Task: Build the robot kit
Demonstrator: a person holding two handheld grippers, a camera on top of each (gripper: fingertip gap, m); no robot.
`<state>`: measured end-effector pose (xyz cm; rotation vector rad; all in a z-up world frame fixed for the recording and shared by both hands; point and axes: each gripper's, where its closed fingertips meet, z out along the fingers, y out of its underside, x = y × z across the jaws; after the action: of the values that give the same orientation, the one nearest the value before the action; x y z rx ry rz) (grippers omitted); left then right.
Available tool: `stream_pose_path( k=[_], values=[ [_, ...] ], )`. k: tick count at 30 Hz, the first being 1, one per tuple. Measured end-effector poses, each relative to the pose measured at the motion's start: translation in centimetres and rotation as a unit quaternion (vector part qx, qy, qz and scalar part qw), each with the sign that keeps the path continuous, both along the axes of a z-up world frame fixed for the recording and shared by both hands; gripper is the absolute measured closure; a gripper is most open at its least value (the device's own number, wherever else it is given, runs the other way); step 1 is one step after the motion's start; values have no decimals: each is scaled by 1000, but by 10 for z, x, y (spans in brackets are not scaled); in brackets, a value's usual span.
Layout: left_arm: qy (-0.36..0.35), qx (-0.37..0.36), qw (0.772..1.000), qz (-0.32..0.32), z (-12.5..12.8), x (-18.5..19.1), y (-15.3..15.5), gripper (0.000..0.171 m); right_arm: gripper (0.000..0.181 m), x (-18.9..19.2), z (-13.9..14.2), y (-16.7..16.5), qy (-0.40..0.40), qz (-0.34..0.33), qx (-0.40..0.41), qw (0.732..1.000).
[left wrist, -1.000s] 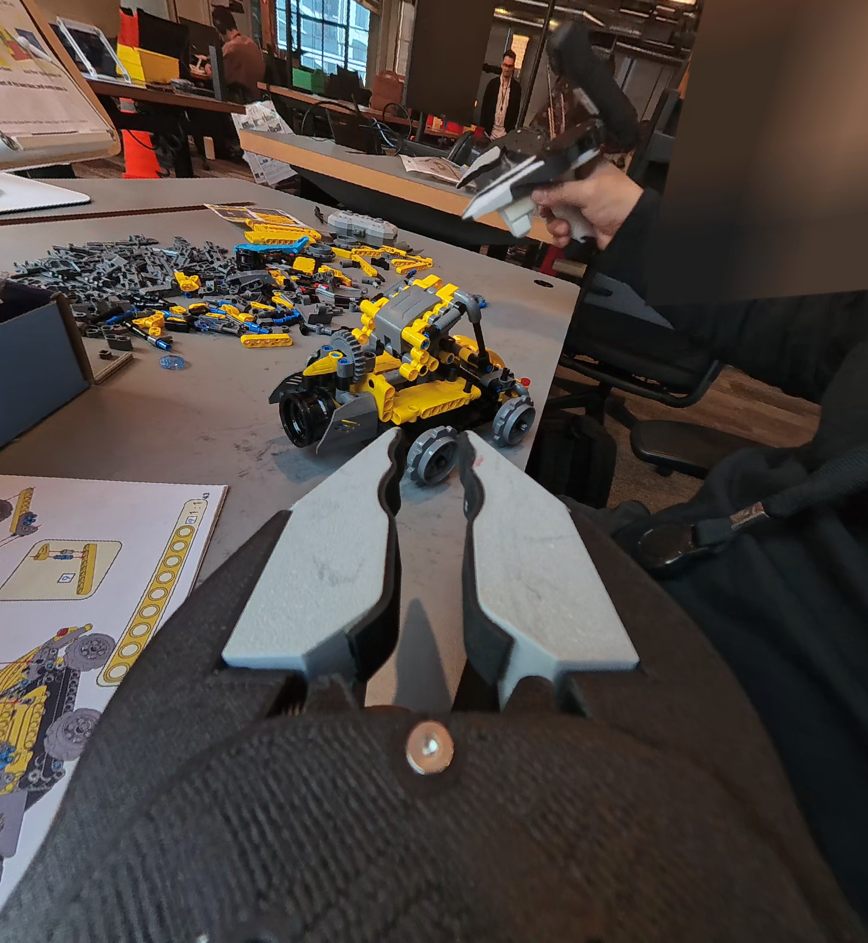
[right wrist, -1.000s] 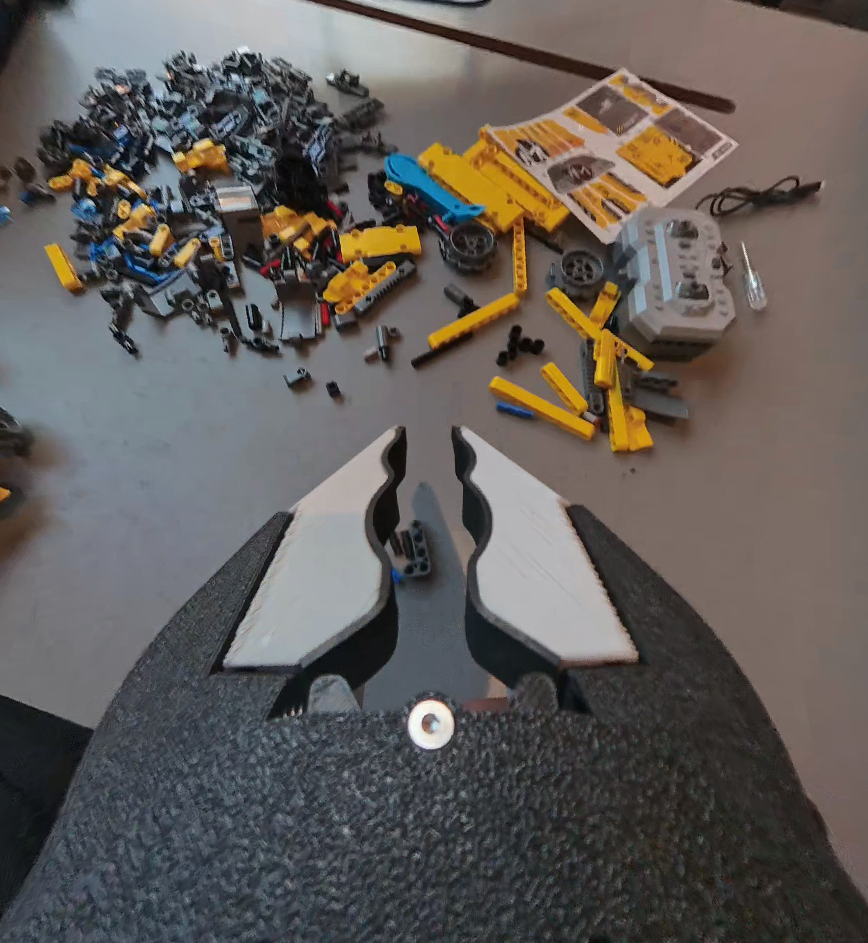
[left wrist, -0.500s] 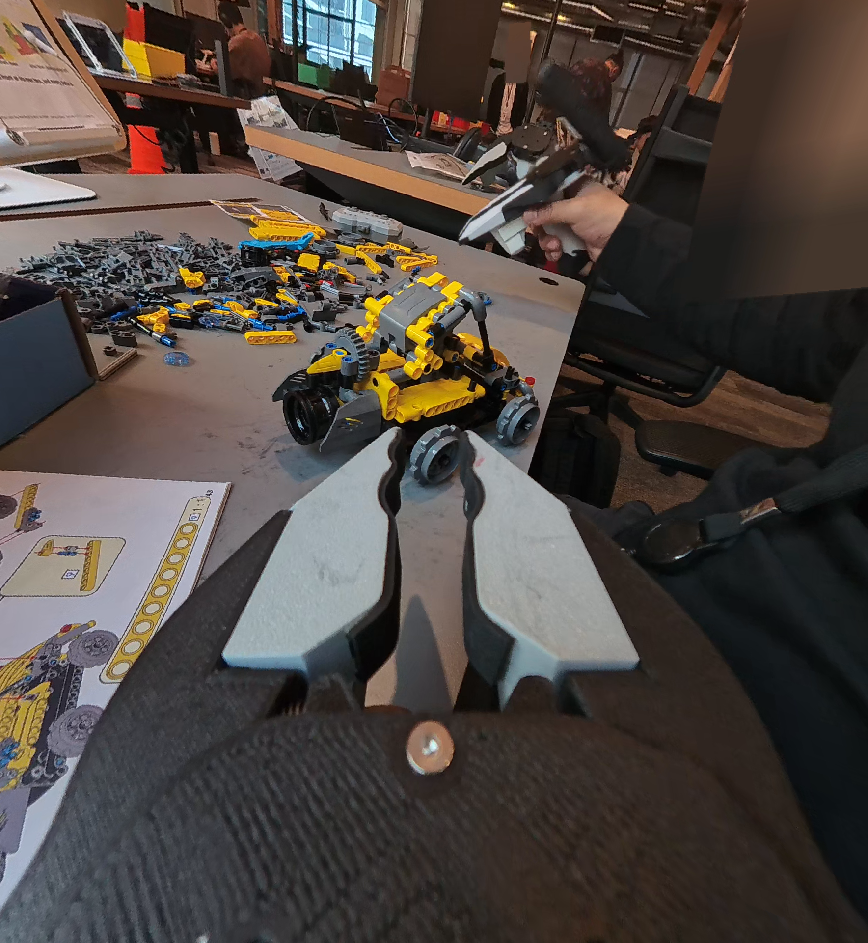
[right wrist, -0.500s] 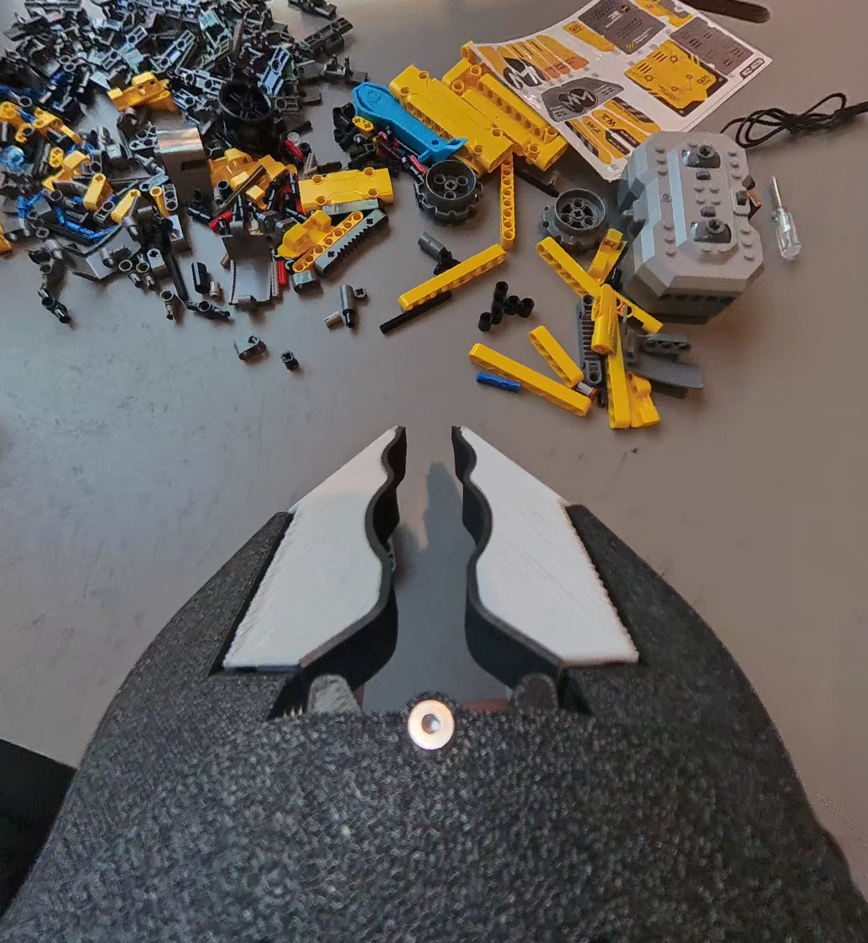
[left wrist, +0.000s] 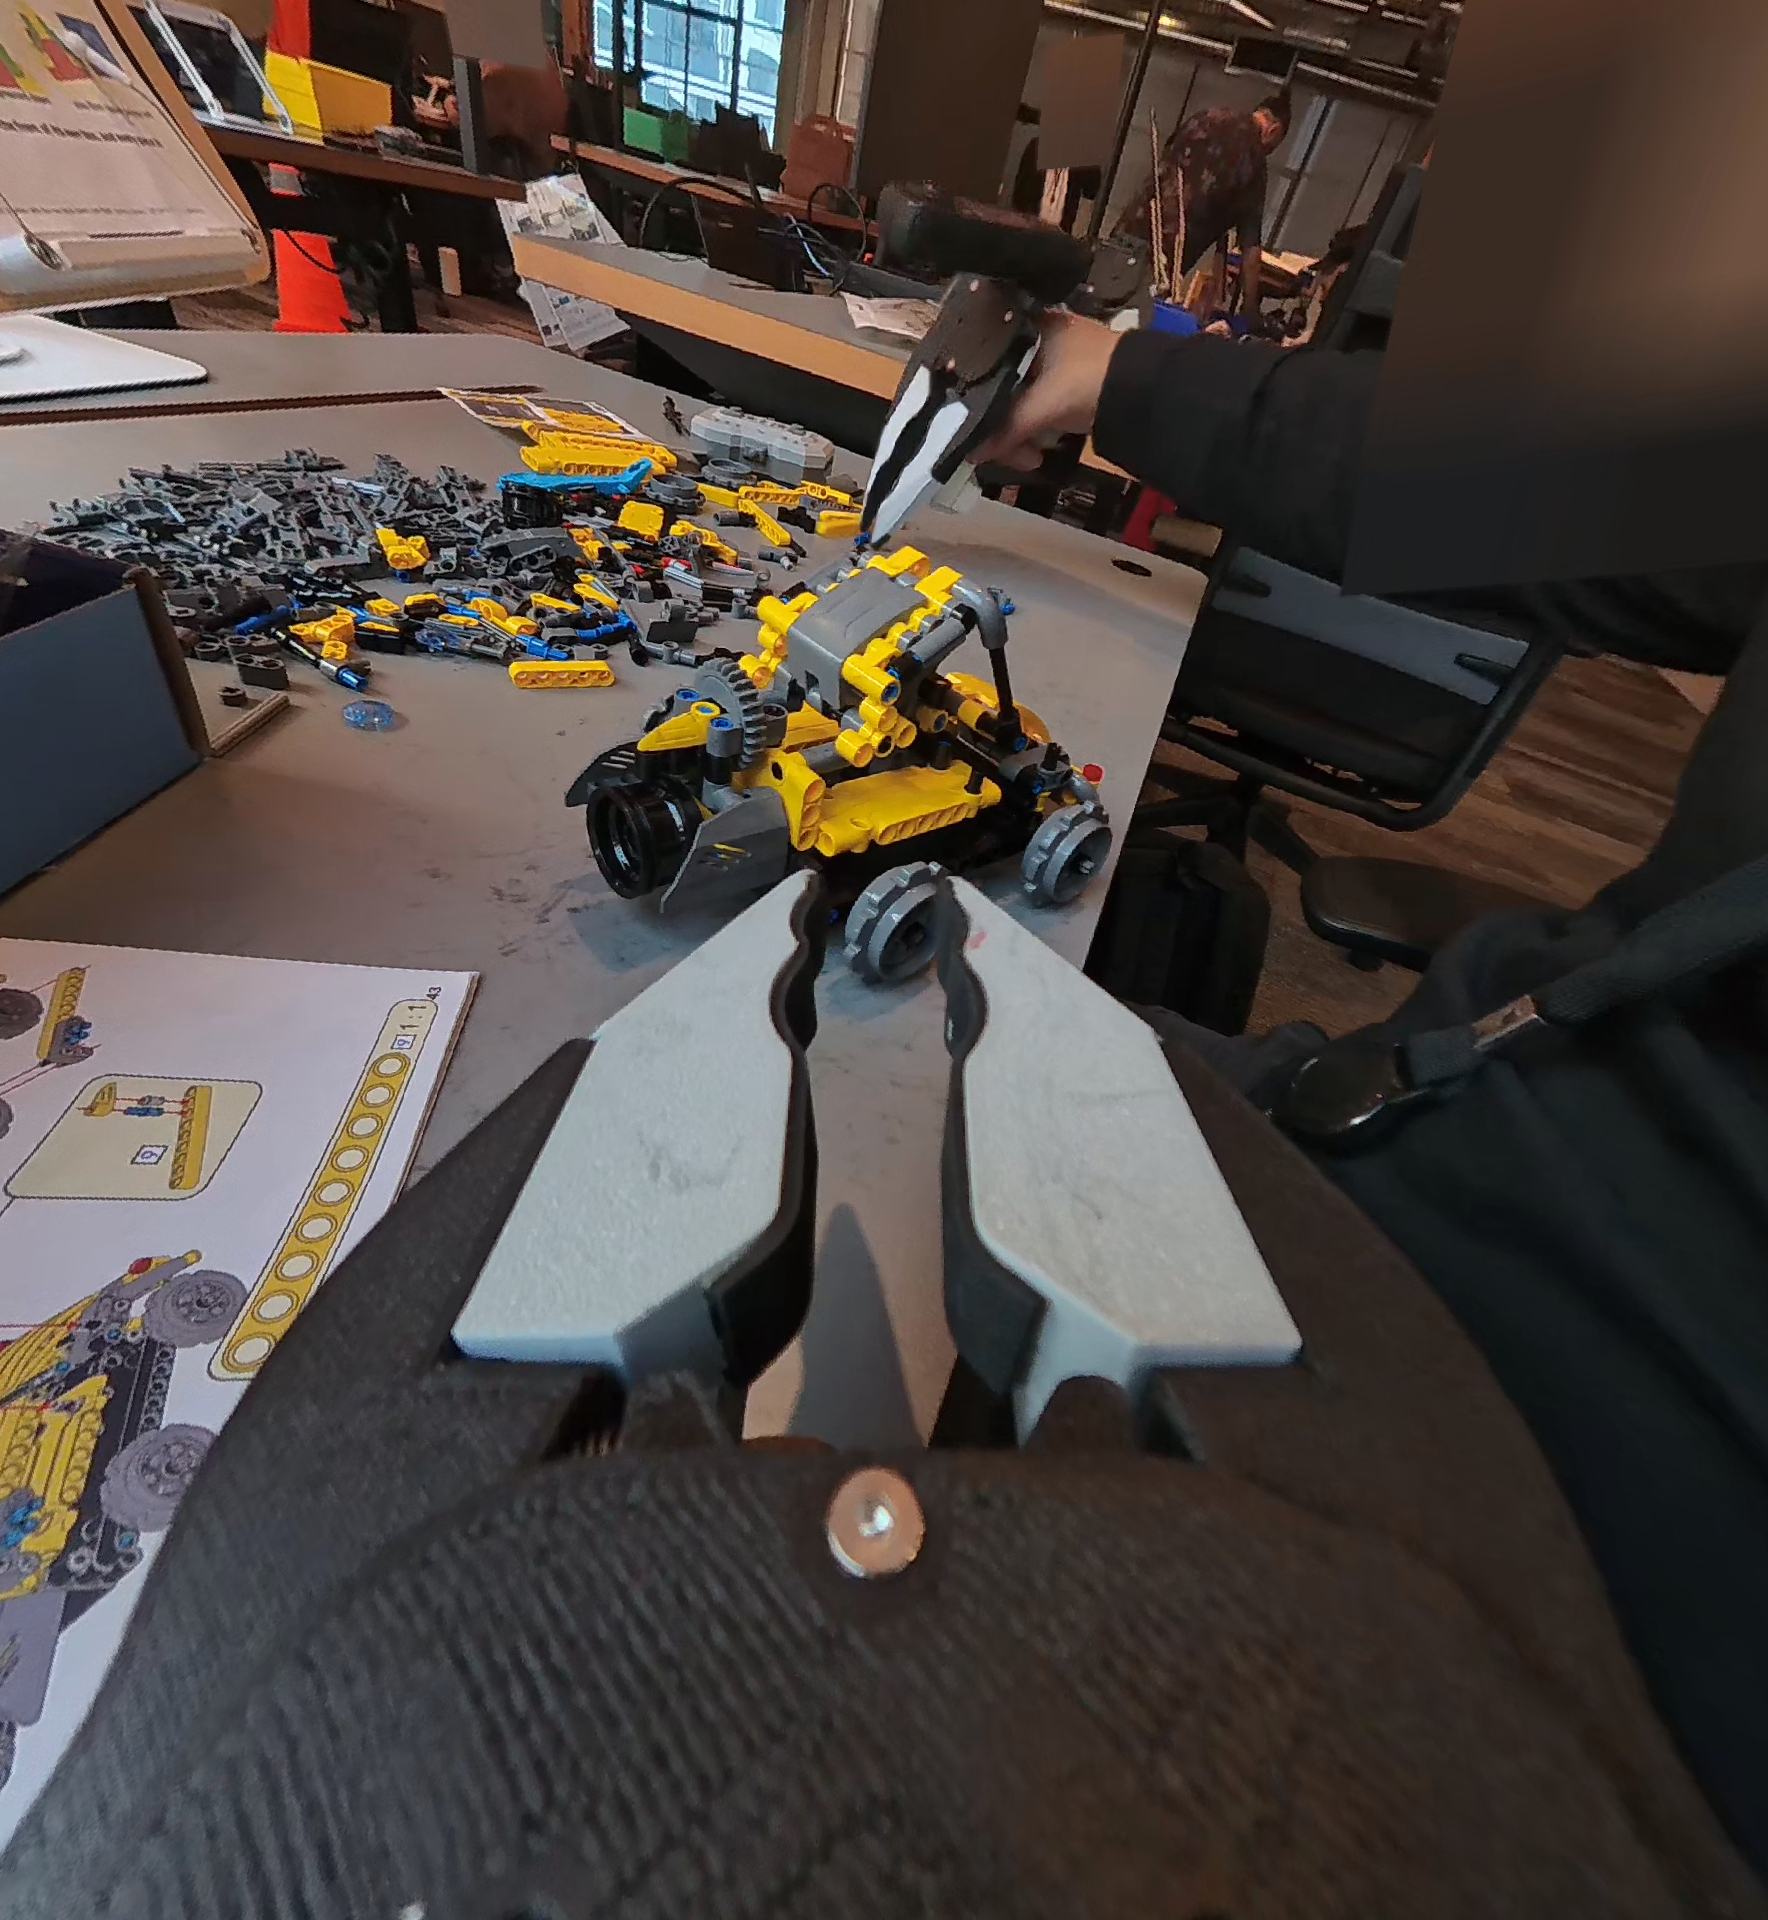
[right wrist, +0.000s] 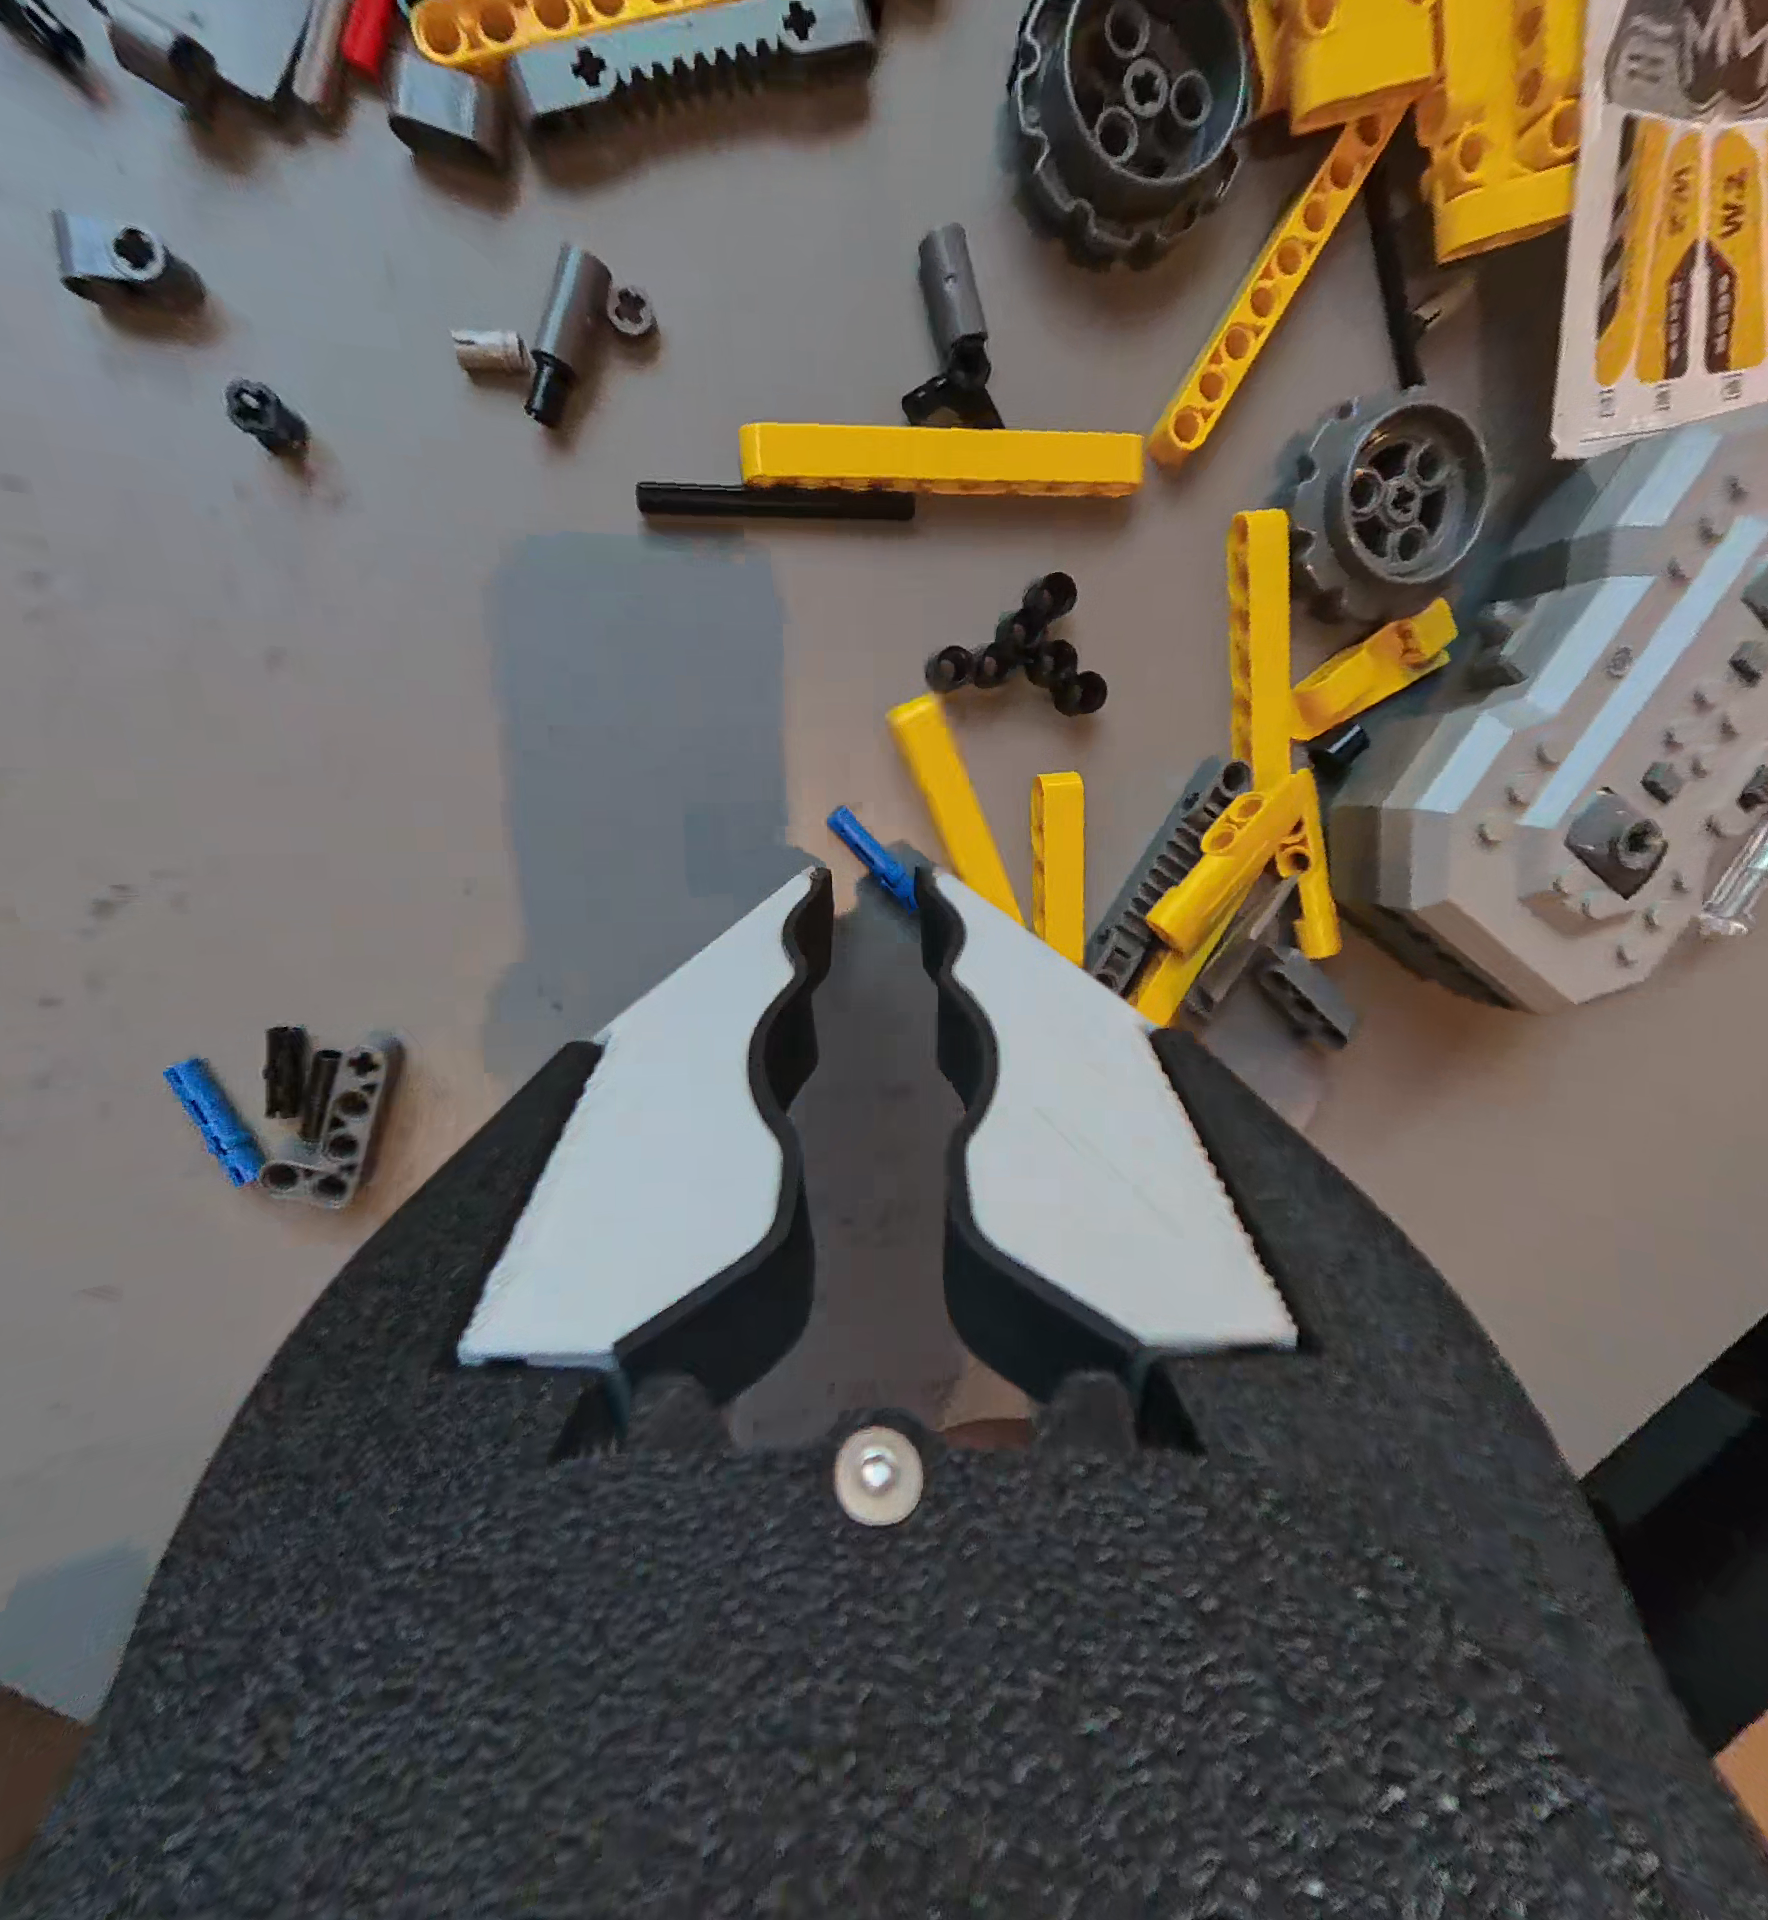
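blue pin [right wrist: 872, 860] lies on the bench [right wrist: 288, 727] right at the tips of the right claw [right wrist: 867, 891], whose fingers are spread a little with nothing between them. beside the pin sit yellow beams [right wrist: 1056, 862] and a grey block [right wrist: 1607, 790]. the left claw [left wrist: 875, 914], also slightly spread and empty, hovers just short of the toy car [left wrist: 838, 748], near its grey wheel [left wrist: 895, 932], well apart from the pin. an instruction sheet [left wrist: 184, 1143] lies left of the car.
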<state>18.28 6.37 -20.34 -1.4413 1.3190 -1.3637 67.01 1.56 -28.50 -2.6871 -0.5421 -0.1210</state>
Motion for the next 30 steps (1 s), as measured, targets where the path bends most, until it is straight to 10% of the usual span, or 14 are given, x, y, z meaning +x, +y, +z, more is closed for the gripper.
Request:
stream_pose_path(
  k=[19,30],
  values=[
    [3,-7,1000,-1,-1,1,1,154,177,-27,7,-7,67,5,-25,997],
    [0,0,1000,-11,0,0,-3,154,177,-96,13,-76,25,38,-68,997]
  ],
)
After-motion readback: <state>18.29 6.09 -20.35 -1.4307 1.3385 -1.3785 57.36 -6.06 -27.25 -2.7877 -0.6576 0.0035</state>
